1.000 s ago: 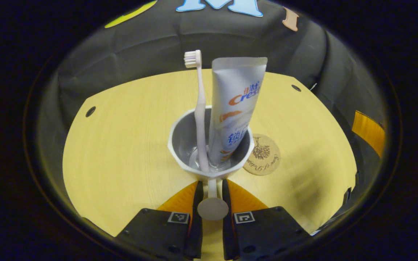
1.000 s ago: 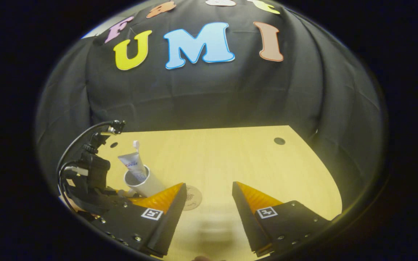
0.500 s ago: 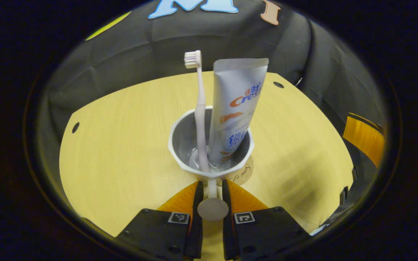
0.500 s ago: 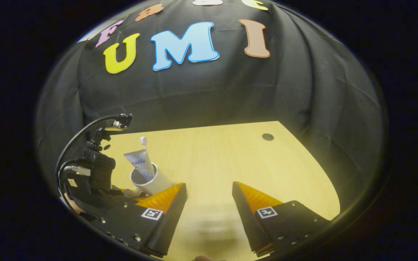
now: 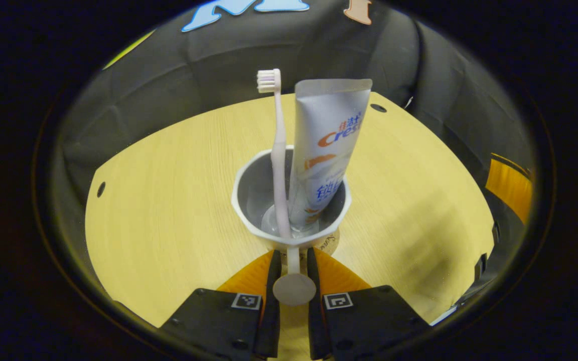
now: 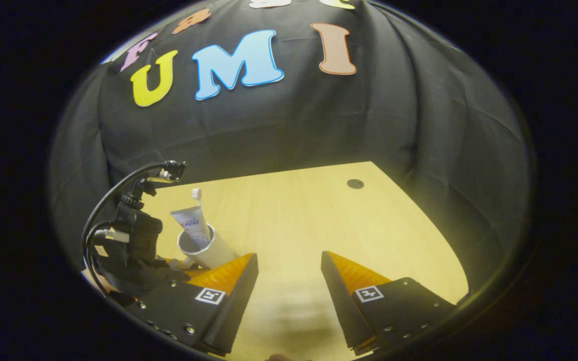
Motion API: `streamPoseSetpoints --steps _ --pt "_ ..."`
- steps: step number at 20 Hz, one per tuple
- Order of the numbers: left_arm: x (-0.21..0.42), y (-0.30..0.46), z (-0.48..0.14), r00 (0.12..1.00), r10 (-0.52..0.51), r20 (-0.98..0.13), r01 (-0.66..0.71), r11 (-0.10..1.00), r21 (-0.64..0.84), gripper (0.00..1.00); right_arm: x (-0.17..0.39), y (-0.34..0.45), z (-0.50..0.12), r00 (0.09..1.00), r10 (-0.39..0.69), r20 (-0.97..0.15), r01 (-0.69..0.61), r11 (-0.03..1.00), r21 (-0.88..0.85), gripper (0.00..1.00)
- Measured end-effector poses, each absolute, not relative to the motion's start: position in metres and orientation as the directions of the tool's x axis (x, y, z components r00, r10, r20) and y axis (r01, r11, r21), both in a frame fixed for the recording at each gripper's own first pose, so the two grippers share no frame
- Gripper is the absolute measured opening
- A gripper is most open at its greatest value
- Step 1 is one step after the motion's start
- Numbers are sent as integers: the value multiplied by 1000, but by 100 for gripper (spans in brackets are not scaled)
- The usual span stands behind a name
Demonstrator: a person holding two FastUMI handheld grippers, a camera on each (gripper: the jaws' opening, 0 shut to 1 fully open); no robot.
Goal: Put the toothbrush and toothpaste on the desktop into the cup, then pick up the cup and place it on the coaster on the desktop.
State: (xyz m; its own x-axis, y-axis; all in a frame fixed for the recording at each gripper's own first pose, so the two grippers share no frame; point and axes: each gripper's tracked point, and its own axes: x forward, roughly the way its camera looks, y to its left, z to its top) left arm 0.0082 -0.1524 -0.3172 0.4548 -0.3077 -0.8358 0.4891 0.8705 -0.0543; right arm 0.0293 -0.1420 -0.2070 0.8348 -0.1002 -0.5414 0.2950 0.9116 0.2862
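Observation:
A white cup (image 5: 252, 193) stands in the middle of the left gripper view with a pale toothbrush (image 5: 277, 150) and a grey toothpaste tube (image 5: 326, 145) upright inside it. My left gripper (image 5: 293, 258) is shut on the cup's handle (image 5: 294, 289). A sliver of the round cork coaster (image 5: 330, 244) peeks out from under the cup's right side; whether the cup touches it I cannot tell. In the right gripper view my right gripper (image 6: 289, 260) stands open over the desktop, with the cup (image 6: 209, 253) to its left.
The yellow wooden desktop (image 5: 168, 190) has small dark holes (image 5: 101, 189) near its far edges. An orange finger of my right gripper (image 5: 509, 184) shows at the right rim of the left gripper view. Black cloth walls the booth.
The cup, carried by my left gripper, has moved right over the coaster, which was in plain sight beside it and is now almost covered. The right gripper stays open.

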Motion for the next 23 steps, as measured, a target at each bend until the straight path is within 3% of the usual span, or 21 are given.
streamPoseSetpoints --steps 1,2,3,4,7,9,11,12,13,23 --pt "8 -152 -318 454 -304 -837 487 872 -52 34 30 -142 -206 836 -98 -540 294 911 290 79" --pt "7 -152 -316 458 -297 -838 481 875 -47 29 30 -141 -206 838 -96 -538 290 912 289 78" --pt "8 -152 -317 461 -296 -837 480 876 -45 39 30 -140 -205 839 -94 -536 284 916 284 78" --pt "7 -153 -315 466 -301 -832 477 877 -50 40 30 -138 -204 841 -91 -533 276 920 278 78" --pt "5 -152 -305 492 -312 -813 464 884 -59 77 31 -132 -200 848 -79 -525 249 932 262 77" --pt "2 -155 -296 514 -329 -792 455 888 -74 80 30 -128 -195 855 -67 -514 229 938 259 78" --pt "-1 -150 -282 554 -337 -761 436 896 -80 99 29 -123 -187 865 -57 -499 208 945 253 77" --pt "-1 -146 -274 580 -339 -741 424 902 -81 99 29 -122 -184 870 -54 -490 199 947 250 77" --pt "-2 -141 -263 611 -339 -716 410 908 -80 92 29 -119 -179 877 -49 -479 188 950 248 78" --pt "-25 -75 -115 904 -268 -333 254 963 -87 91 25 -86 -107 959 -21 -282 63 988 141 78"
